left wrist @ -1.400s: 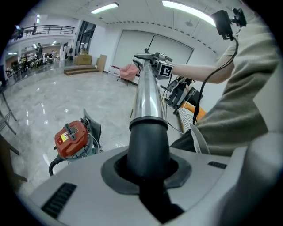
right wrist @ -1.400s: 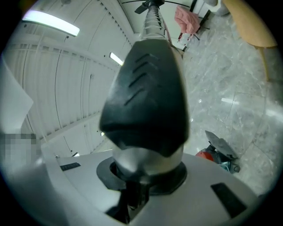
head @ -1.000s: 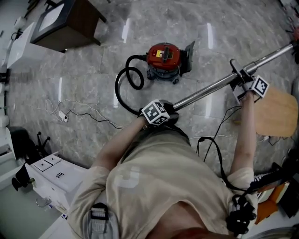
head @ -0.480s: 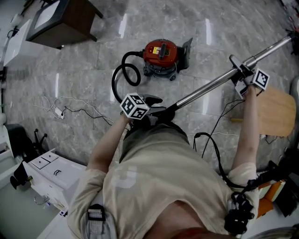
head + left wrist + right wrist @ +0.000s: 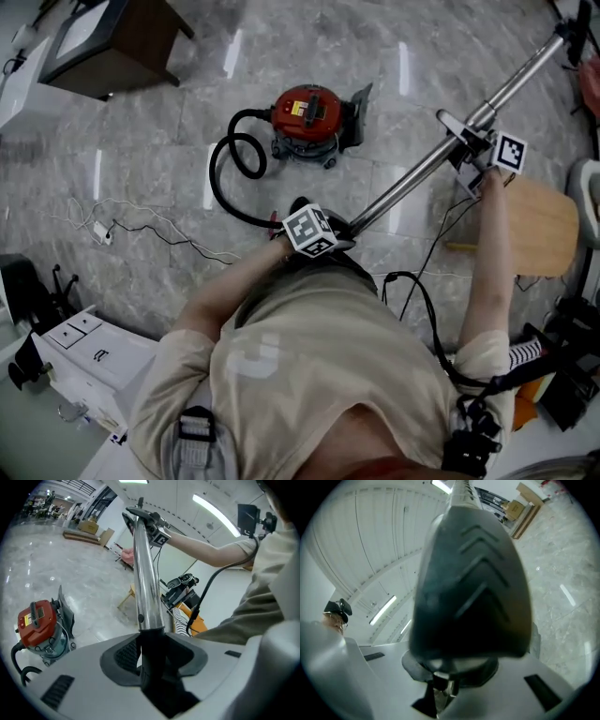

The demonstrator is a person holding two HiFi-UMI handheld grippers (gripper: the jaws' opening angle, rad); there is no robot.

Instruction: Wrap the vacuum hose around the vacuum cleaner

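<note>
The red vacuum cleaner stands on the marble floor. Its black hose loops at its left and runs to the wand. The metal wand tube slants up to the far right. My left gripper is at the tube's near end, and its jaws are closing on the black hose cuff between them. My right gripper is shut on the wand's grey plastic clip farther up, which fills its view.
A wooden stool stands under the right arm, and a dark cabinet at the far left. A thin white cable lies on the floor. A black cable hangs by the person's body. A white drawer unit is at near left.
The left gripper slid left off the tube's end half a second ago, then came back onto the cuff. The wand's far end has swung farther away and steeper.
</note>
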